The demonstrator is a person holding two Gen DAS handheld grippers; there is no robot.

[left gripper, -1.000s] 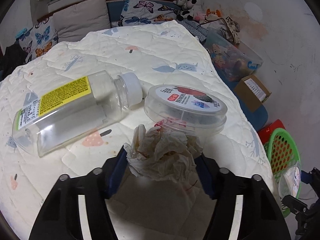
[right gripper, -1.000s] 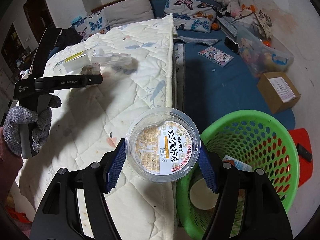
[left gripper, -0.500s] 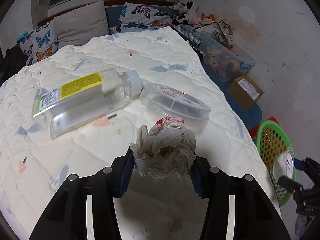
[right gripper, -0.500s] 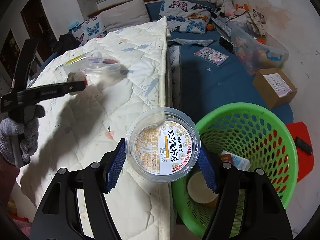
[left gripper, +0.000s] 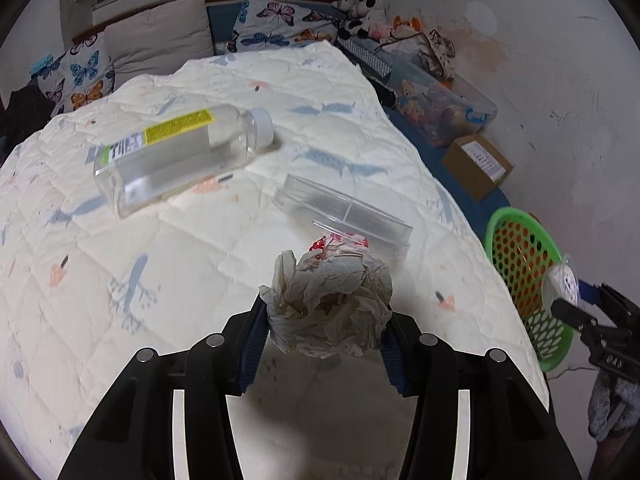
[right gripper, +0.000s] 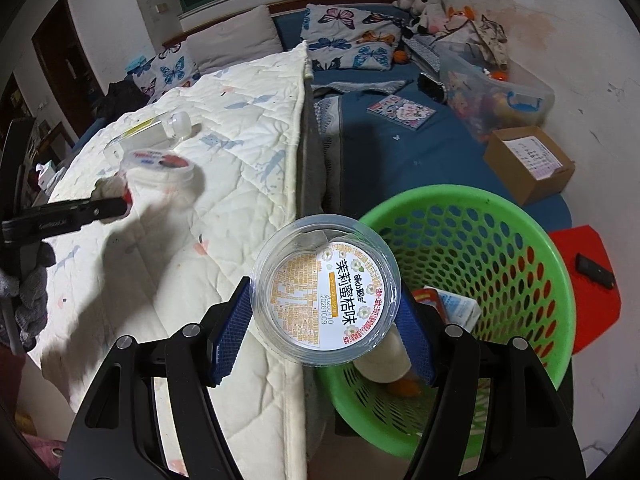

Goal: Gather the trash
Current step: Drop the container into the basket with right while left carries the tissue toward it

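Note:
My left gripper (left gripper: 325,316) is shut on a crumpled white tissue wad (left gripper: 332,304), held above the cream quilt (left gripper: 160,280). Beyond it on the quilt lie a clear plastic bottle (left gripper: 180,152) with a yellow label and a clear round lidded tub (left gripper: 344,216). My right gripper (right gripper: 325,300) is shut on another clear round tub (right gripper: 326,298) with an orange and white label. It hangs at the bed's edge, over the near rim of the green basket (right gripper: 520,240). The left gripper (right gripper: 116,204) with the tissue also shows in the right wrist view.
The green basket (left gripper: 516,248) stands on the floor beside the bed and holds several pieces of trash. A cardboard box (right gripper: 528,164) and a clear toy bin (right gripper: 492,92) sit by the wall. A red stool (right gripper: 588,280) stands right of the basket. Pillows (left gripper: 160,36) line the headboard.
The left gripper closed tighter on the tissue wad, lifted it off the quilt and drew back from the bottle and tub. The right gripper carried its tub closer over the basket.

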